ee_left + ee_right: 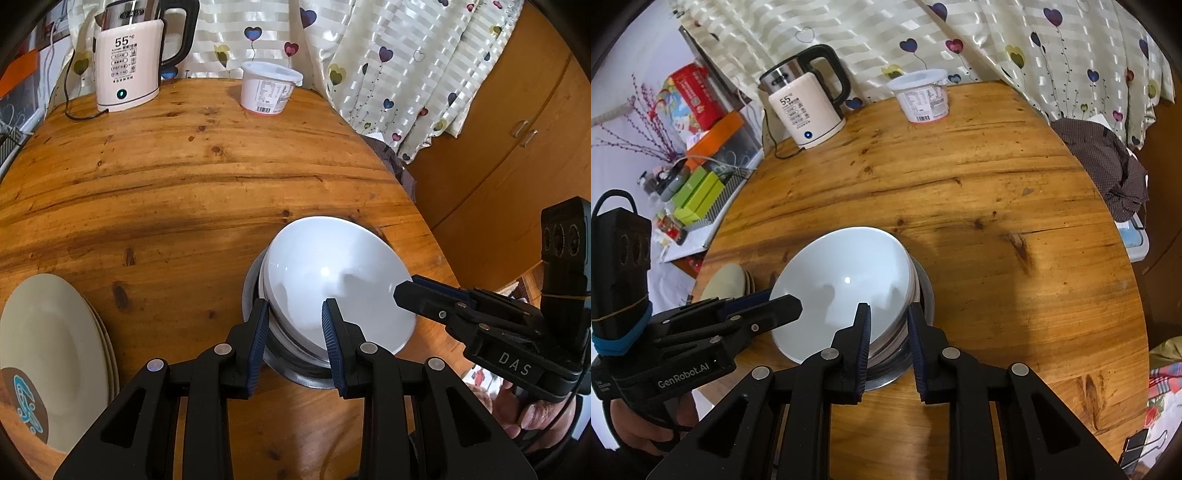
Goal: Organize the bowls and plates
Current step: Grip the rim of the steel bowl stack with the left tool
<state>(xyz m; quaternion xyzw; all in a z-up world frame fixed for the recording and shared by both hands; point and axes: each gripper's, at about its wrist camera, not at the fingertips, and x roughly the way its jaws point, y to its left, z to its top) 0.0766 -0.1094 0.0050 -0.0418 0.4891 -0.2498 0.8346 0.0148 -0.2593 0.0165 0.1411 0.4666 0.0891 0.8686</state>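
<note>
Two grippers on one white bowl (332, 280), w/ the bowl tilted and sitting at the top of a nested bowl stack inside a metal basin (295, 365) on the round wooden table (184, 177). Left gripper (295, 325) straddles the bowl's near-left rim: one finger outside, one inside, jaws narrow; whether the pads actually press the rim, can't tell. Right gripper (888, 328) does the same on the opp. side, jaws narrow around the rims of the top bowl and the ones under it, grip not confirmable either. In the left wrist view the right gripper's tip sits at the bowl's right edge. Cream plates (48, 362) are stacked at the table's left edge, well apart from the bowls. At the far side stand an electric kettle (129, 62) reading 55°C and a white plastic tub (267, 88), w/ a heart-print curtain (388, 55) behind.
</note>
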